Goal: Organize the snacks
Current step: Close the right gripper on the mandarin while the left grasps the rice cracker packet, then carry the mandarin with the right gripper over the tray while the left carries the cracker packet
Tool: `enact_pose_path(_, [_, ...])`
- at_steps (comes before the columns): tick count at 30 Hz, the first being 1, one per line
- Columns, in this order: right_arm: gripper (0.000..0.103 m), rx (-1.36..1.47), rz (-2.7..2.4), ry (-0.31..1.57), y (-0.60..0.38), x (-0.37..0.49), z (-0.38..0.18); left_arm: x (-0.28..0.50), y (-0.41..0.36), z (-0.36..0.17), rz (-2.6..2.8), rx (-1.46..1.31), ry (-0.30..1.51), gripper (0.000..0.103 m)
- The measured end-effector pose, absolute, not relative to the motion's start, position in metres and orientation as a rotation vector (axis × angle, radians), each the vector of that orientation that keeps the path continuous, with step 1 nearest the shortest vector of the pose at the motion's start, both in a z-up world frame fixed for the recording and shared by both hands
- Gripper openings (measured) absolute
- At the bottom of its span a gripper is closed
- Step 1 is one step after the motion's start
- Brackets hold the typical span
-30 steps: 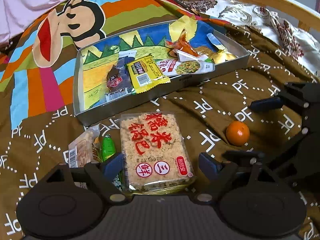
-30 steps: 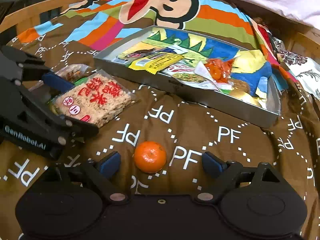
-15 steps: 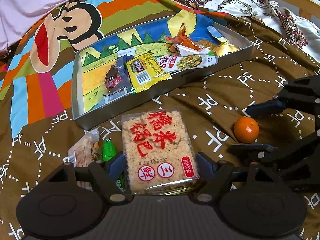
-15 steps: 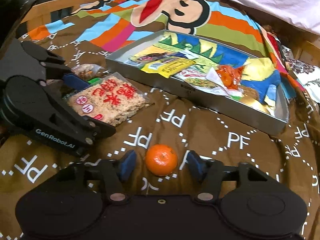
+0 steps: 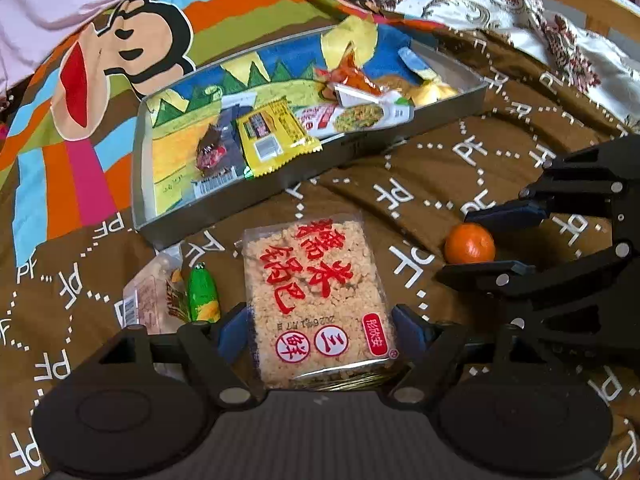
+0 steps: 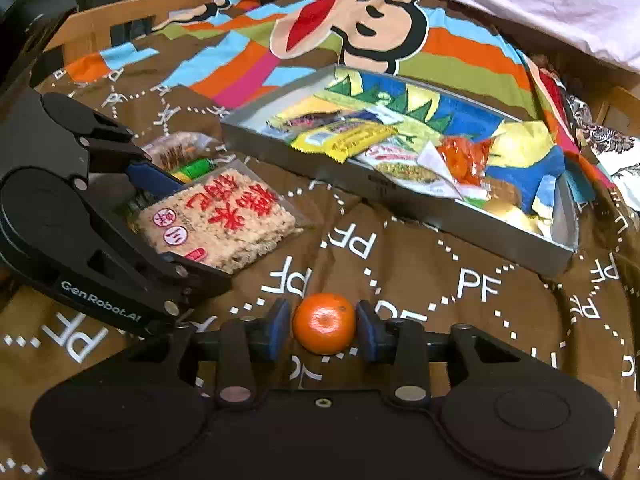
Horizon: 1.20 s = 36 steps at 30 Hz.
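Snacks differ: rice cracker pack (image 5: 320,304), light and brittle, sits clamped edgewise by left gripper (image 5: 320,332); round tangerine (image 6: 324,323) is pinched by right gripper (image 6: 324,330).

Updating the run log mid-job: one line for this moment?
left gripper: shut on rice cracker pack | right gripper: shut on mandarin | tray: holds snacks

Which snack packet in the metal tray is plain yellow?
The yellow packet with the barcode, overhanging the tray's near wall; the dark red-printed packet lies left, the white one right.
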State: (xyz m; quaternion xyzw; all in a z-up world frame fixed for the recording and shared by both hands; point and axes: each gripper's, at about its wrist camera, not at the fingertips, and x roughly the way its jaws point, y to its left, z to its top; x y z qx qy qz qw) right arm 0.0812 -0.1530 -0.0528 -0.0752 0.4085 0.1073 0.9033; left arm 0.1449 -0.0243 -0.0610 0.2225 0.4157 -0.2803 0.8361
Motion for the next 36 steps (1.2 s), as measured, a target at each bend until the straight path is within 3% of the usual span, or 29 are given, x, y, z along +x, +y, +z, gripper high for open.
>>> enact_pose_path(4, [0.043,-0.102,0.218,0.867,-0.158,0.084,-0.055,0.145,-0.025,-0.062,-0.596,0.47,0.88,0.08])
enact_pose_path(10, [0.036,-0.03,0.196,0.859,-0.162,0.08,-0.047,0.142,-0.024,-0.06,-0.595,0.465,0.864,0.079])
enact_pose_path(21, [0.035,-0.405,0.131,0.657,-0.13,0.049,-0.027,0.124,-0.022,-0.044,-0.586,0.467,0.767,0.079])
enact_pose_path(36, [0.035,-0.631,0.019,0.408,-0.119,0.033,-0.016,0.116,-0.006,-0.007,-0.484,0.284,0.518,0.079])
